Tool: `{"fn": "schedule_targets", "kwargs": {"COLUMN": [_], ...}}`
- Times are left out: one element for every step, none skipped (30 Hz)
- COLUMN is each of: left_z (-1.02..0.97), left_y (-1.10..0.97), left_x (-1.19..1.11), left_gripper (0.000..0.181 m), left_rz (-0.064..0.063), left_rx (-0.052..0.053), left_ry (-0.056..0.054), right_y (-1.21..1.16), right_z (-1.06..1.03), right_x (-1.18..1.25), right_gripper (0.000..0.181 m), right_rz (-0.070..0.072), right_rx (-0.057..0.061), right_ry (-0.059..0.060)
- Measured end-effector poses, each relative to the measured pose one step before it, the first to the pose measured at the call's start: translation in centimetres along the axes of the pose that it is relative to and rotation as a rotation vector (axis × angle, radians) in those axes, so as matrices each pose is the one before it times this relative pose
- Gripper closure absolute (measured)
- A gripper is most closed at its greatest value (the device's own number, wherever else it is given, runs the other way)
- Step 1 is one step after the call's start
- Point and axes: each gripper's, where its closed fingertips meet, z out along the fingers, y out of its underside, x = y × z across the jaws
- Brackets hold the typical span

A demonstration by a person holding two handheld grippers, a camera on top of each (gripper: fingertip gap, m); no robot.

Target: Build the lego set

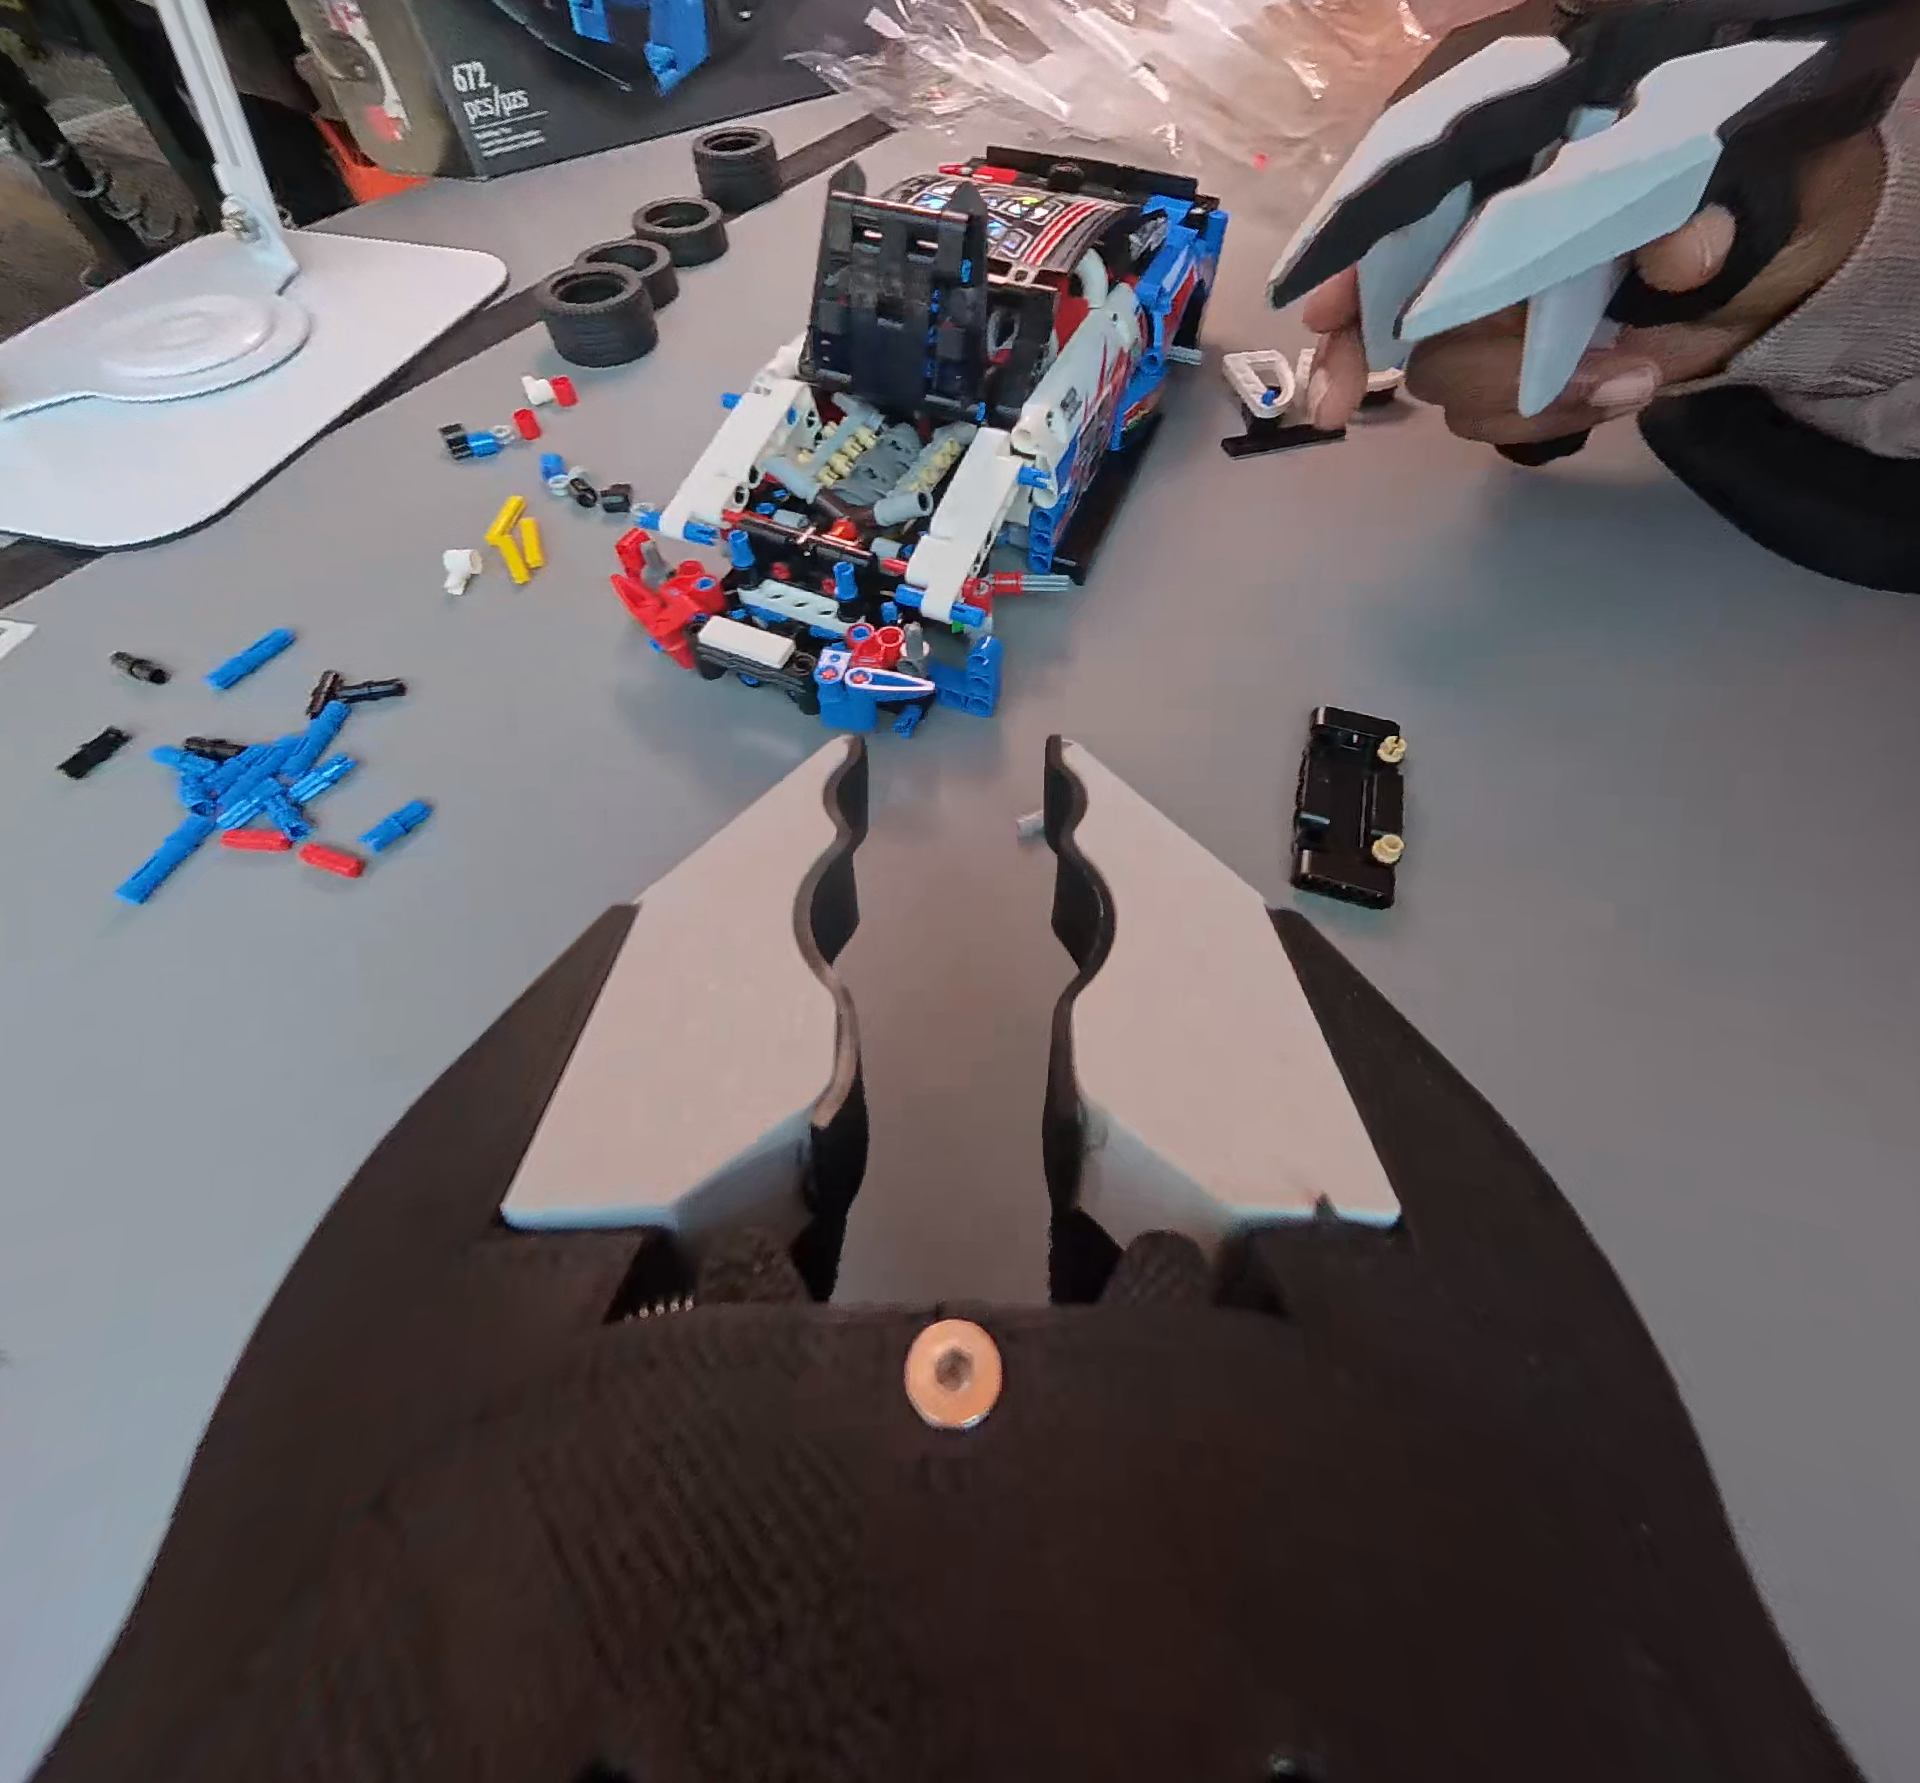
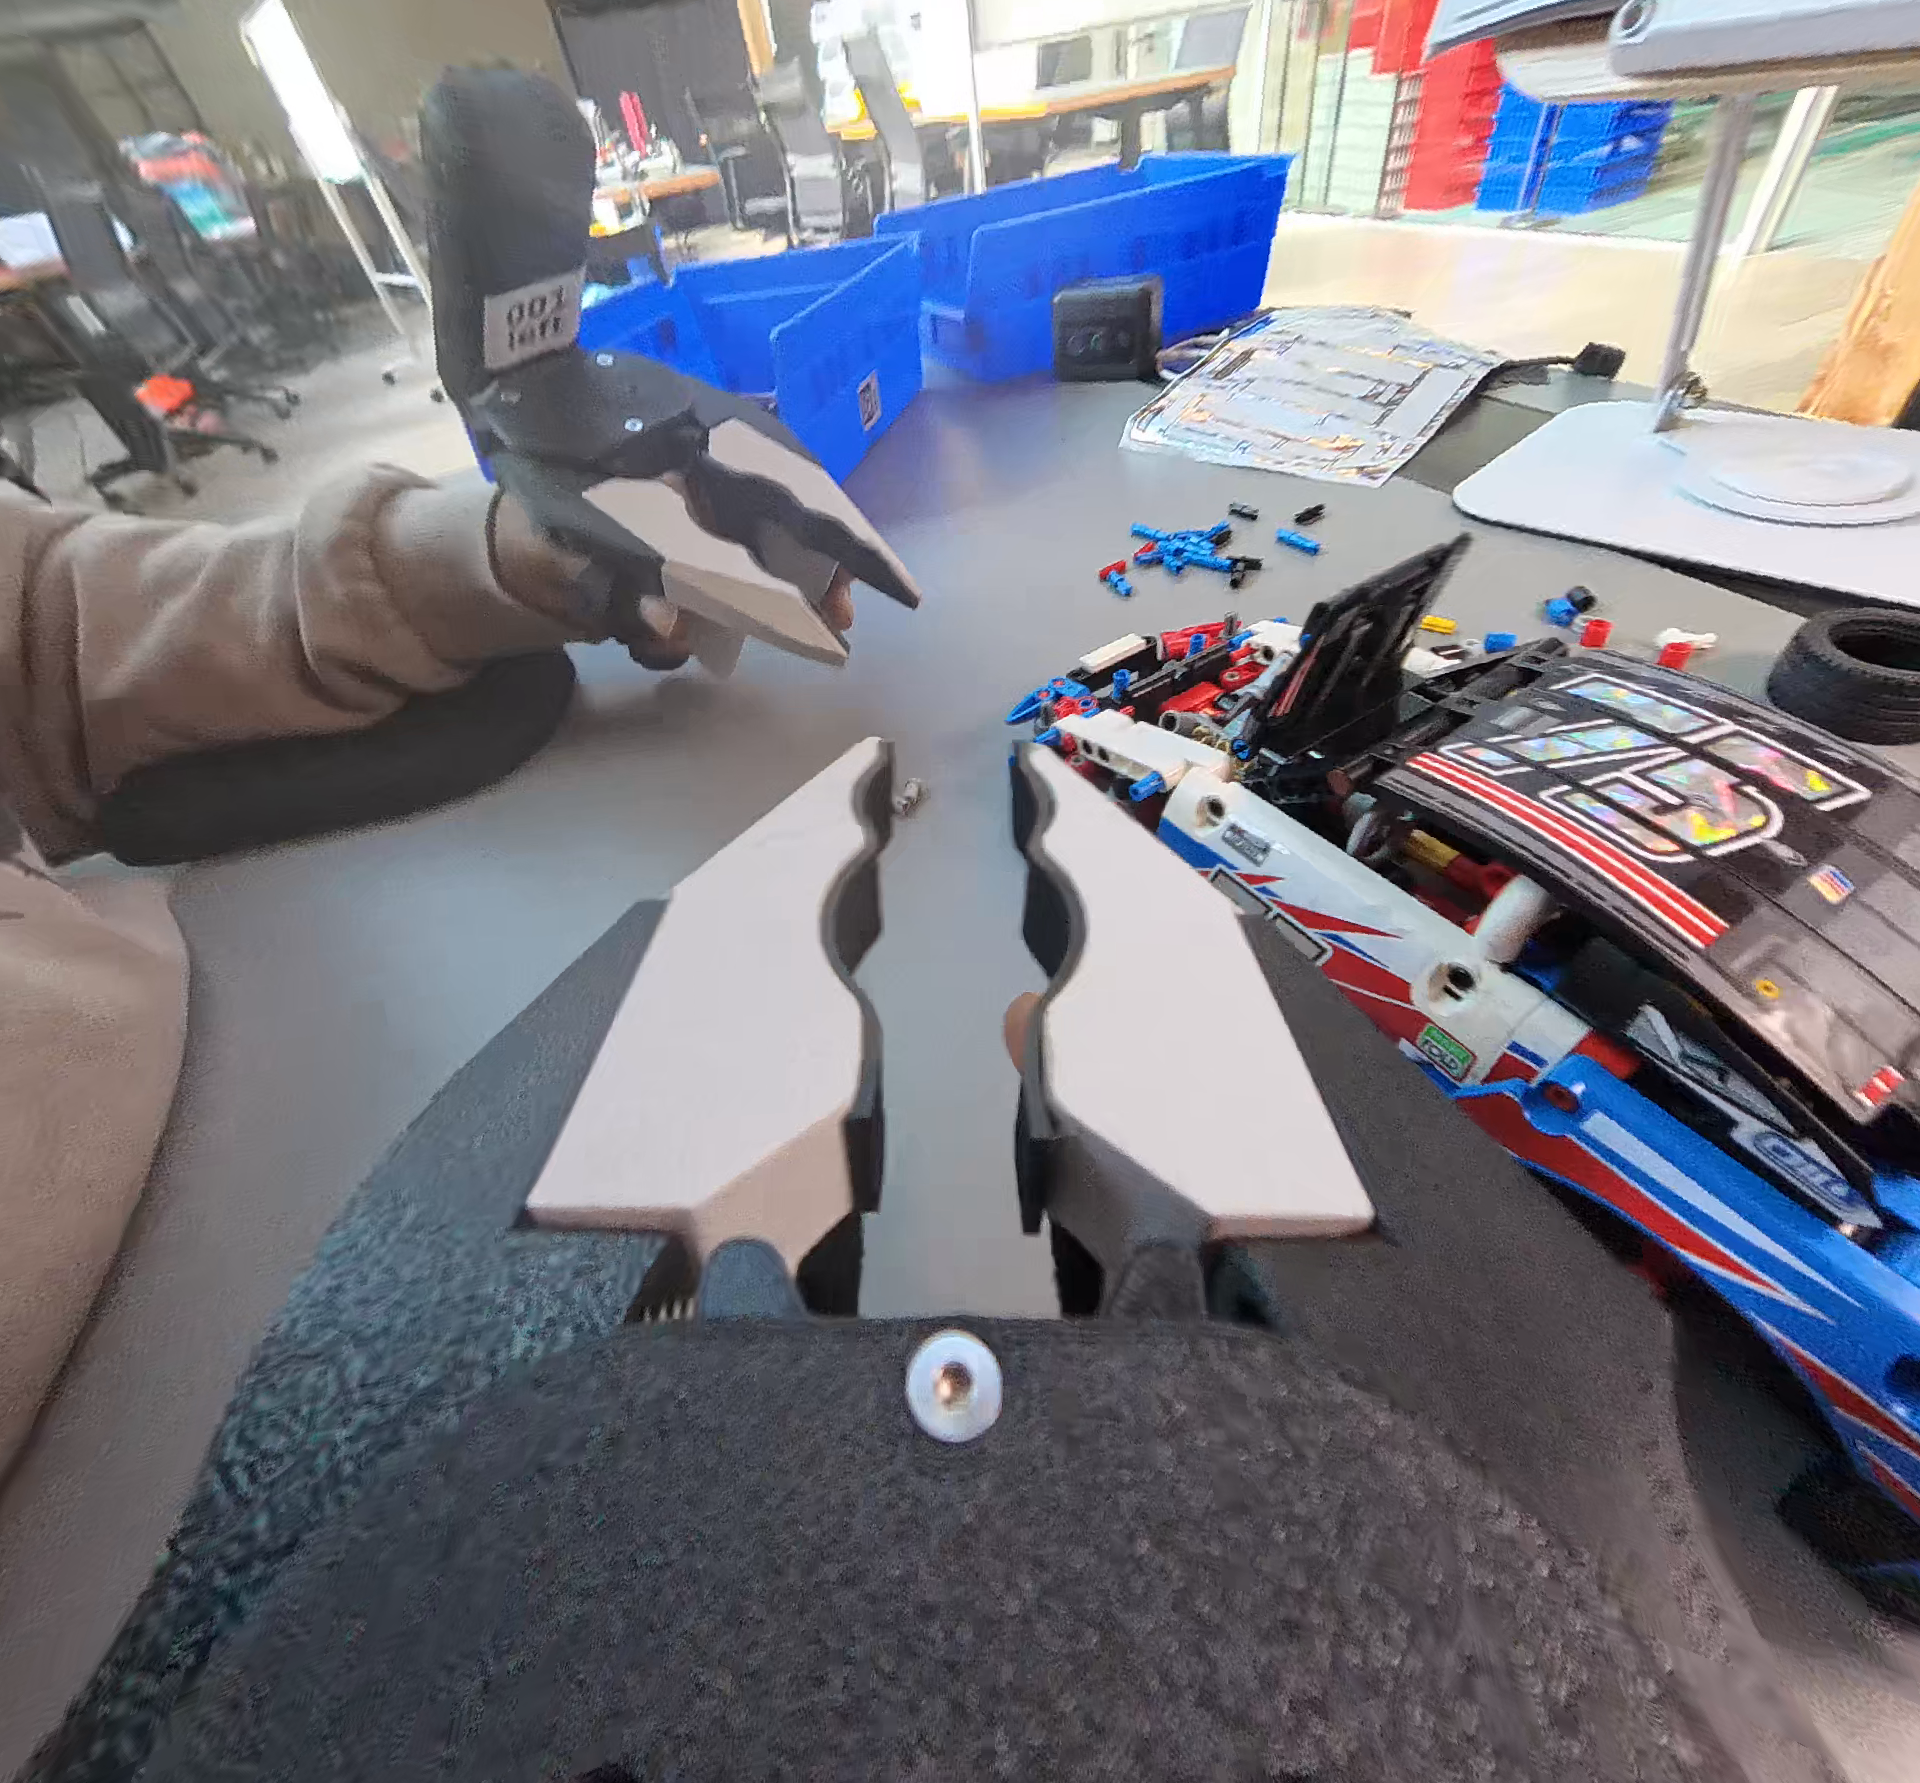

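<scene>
Resting on table: a part-built lego car (image 1: 940, 445) stands on the grey table (image 1: 1558, 694), black hood flap raised upright, engine bay open, its front end pointing at the left gripper.
Left gripper: left gripper (image 1: 954, 757) hovers low over the table with its jaws parted by a clear gap, holding nothing; the car's nose lies at 12 o'clock just beyond its tips.
Small grey pin: small grey pin (image 1: 1029, 821) lies on the table just inside the tip of that gripper's right-hand finger; contact cannot be told.
Right gripper: right gripper (image 2: 954, 762) is also spread apart and empty; the car's side runs along at 2 o'clock, the same pin (image 2: 910, 795) near its left-hand tip.
Black block: black block (image 1: 1347, 803) with two tan pins lies at 3 o'clock of the left gripper's tips.
Loose parts: blue pin pile (image 1: 244, 788) at 9 o'clock, four black tyres (image 1: 623, 279) in a row at 10 o'clock of the car.
Far side: set box (image 1: 582, 19) and clear bags (image 1: 1143, 19) at 12 o'clock.
</scene>
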Motion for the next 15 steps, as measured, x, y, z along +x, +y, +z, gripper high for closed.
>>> {"fn": "schedule_targets", "kwargs": {"left_z": [0.028,0.025,0.04,0.022,0.014,0.014,0.0,0.018,0.041,0.076,0.103,0.107,0.125,0.128,0.142], "left_y": [0.077,0.09,0.086,0.07,0.065,0.066,0.01,0.021,0.077,0.195,0.264,0.274,0.255,0.195,0.157], "left_x": [-0.275,-0.162,-0.123,-0.067,-0.013,-0.048,-0.012,-0.004,-0.019,0.043,0.086,0.183,0.227,0.175,0.236], "left_gripper": [0.149,0.149,0.149,0.149,0.149,0.149,0.149,0.149,0.15,0.15,0.15,0.151,0.152,0.153,0.154], "left_rz": [-0.0017,0.0014,0.002,0.0032,0.0036,0.0038,0.0059,0.0053,0.004,0.0023,0.0019,0.0047,0.0071,0.0096,0.0149], "left_rx": [-0.0012,-0.0032,-0.0044,-0.0033,-0.0046,-0.0047,-0.0021,-0.0018,-0.0047,-0.01,-0.0136,-0.0142,-0.0148,-0.014,-0.0129], "left_ry": [-0.0124,-0.0072,-0.0063,-0.0043,-0.0015,-0.004,-0.0019,-0.0013,-0.0001,0.0045,0.0081,0.0118,0.0117,0.0052,0.007], "right_y": [-0.461,-0.517,-0.285,-0.149,-0.19,-0.38,-0.406,-0.244,-0.115,-0.047,-0.009,-0.037,-0.037,-0.007,0.023], "right_z": [-0.225,-0.186,-0.167,-0.17,-0.231,-0.242,-0.182,-0.108,-0.061,-0.078,-0.095,-0.084,-0.06,-0.02,-0.01], "right_x": [0.214,0.088,0.21,0.341,0.46,0.477,0.36,0.329,0.398,0.441,0.369,0.296,0.216,0.163,0.1], "right_gripper": [0.181,0.181,0.181,0.181,0.181,0.18,0.169,0.161,0.156,0.154,0.154,0.155,0.156,0.157,0.158], "right_rz": [0.0004,-0.0087,-0.0047,-0.0043,-0.0079,-0.0075,-0.0018,0.0023,0.0018,-0.0025,-0.0061,-0.004,-0.0001,0.0017,0.0023], "right_rx": [0.029,0.0289,0.0109,0.0064,0.0141,0.0259,0.0238,0.0103,0.0037,0.0027,0.0031,0.003,0.0015,0.0,0.0001], "right_ry": [0.0061,-0.0022,0.0042,0.0121,0.0235,0.0275,0.0186,0.0142,0.0187,0.0227,0.018,0.014,0.0091,0.0066,0.0037]}}
